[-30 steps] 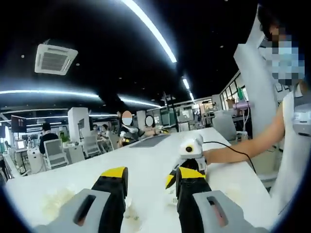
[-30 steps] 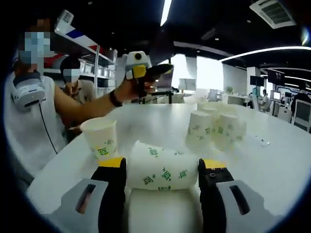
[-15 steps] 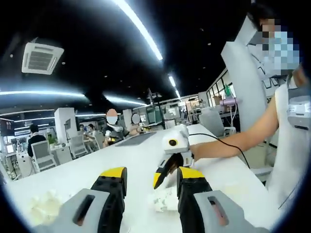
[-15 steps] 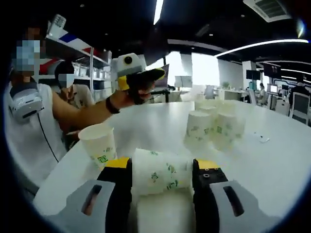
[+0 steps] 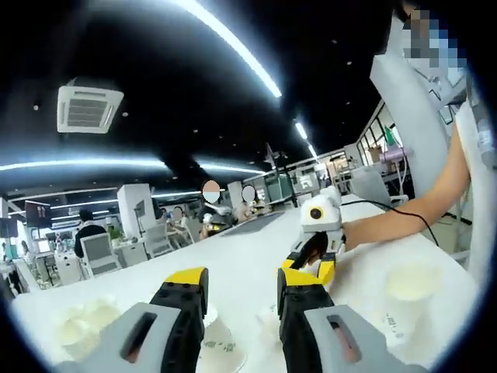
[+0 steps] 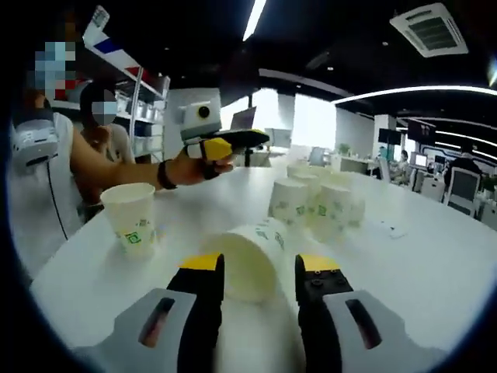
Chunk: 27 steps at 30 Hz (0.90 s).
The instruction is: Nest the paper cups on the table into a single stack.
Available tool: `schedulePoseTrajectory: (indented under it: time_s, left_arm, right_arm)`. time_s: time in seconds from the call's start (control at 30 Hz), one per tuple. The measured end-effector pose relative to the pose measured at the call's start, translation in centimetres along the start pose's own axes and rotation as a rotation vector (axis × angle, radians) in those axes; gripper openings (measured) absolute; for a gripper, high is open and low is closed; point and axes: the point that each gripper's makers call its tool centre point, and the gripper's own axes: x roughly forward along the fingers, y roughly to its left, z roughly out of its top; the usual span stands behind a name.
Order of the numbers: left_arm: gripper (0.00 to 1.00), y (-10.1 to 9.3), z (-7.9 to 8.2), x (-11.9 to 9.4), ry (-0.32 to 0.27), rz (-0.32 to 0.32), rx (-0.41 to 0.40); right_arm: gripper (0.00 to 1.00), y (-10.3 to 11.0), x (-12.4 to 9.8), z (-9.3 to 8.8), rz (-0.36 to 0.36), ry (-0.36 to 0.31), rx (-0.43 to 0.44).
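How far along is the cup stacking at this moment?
Nothing looks nested yet. In hand: the right gripper holds one paper cup on its side. Left to do: the upright single cup and the cluster of cups stand apart on the table.

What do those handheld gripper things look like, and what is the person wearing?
Each gripper has two chunky black jaws with yellow tips on grey bodies with a slot. Seen from outside, the left gripper is yellow and black, as is the right gripper. The person wears a white sleeveless top and a dark wristband; a thin black cable trails along the other arm.
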Motion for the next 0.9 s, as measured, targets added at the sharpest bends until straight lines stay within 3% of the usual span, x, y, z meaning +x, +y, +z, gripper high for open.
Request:
schedulePoseTrajectory:
  time_s: [0.07,0.13,0.27,0.33,0.43,0.53,0.6,0.63,0.73,0.9]
  left_arm:
    - [0.38,-0.7,-0.4,0.2,-0.007,-0.008,-0.016]
    - [0.38,-1.4,-0.8,0.6,0.005,-0.012,-0.011]
    - [0.40,-2.6,-2.6,1.9,0.066,-0.038,0.092]
    - [0.42,-4.1,-3.2,2.5,0.084,-0.078,0.161]
    - [0.48,-4.7,-4.2,3.0,0.108,-0.095,0.186]
    - [0.53,-5.3,-4.3,2.6,0.114,-0.106,0.240]
    - [0.58,-4.5,-4.3,2.3,0.110,-0.127,0.227]
    - [0.61,-4.2,-3.9,2.1,0.078,-0.150,0.216]
    - [0.61,-5.5,-3.8,2.0,0.088,-0.167,0.245]
    - [0.62,-5.4,-5.1,2.4,0.124,-0.183,0.253]
  right_arm:
    - [0.22,0.0,-0.2,0.1,-0.008,-0.013,0.004]
    - [0.17,-0.2,-0.2,0.2,-0.017,-0.024,0.010]
    - [0.04,-0.6,-0.4,0.9,-0.045,-0.043,0.017]
    - [0.03,-0.8,-0.2,0.9,-0.047,-0.047,0.064]
    - [0.03,-0.8,0.0,0.9,-0.042,-0.041,0.092]
    - [0.03,-0.7,-0.2,2.1,-0.039,-0.092,0.183]
    - [0.03,-0.5,-0.4,3.1,-0.027,-0.140,0.228]
    - [0.03,-0.6,-0.6,3.5,-0.027,-0.163,0.245]
    - [0.03,-0.8,-0.9,3.9,-0.025,-0.176,0.267]
    - [0.03,-0.6,-0.8,4.9,-0.011,-0.229,0.318]
